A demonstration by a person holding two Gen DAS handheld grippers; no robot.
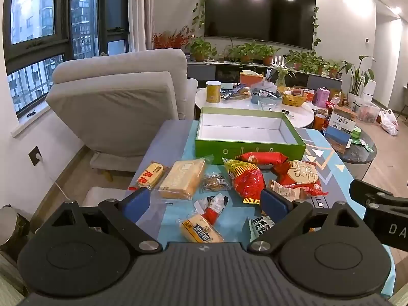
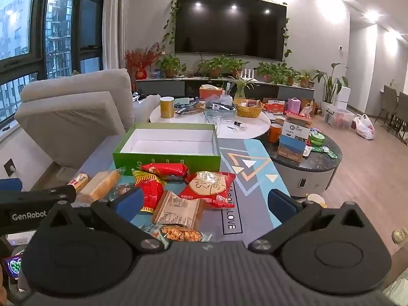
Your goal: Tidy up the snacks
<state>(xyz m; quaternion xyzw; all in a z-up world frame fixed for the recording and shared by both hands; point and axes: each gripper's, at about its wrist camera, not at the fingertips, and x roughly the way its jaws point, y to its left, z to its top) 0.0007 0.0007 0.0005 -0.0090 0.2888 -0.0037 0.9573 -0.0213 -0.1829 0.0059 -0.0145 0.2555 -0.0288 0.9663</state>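
hovering over the snacks (image 1: 244, 181), left gripper (image 1: 204, 201) and right gripper (image 2: 206, 201) gape wide, holding nothing

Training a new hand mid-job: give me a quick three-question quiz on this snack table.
1. True or false: the green box already holds snacks.
2. Which gripper has the brown paper packet lying between its open fingers: A left gripper, B right gripper?
3. What colour is the box's inside?

Key: 1 false, it is empty. 2 B. 3 white.
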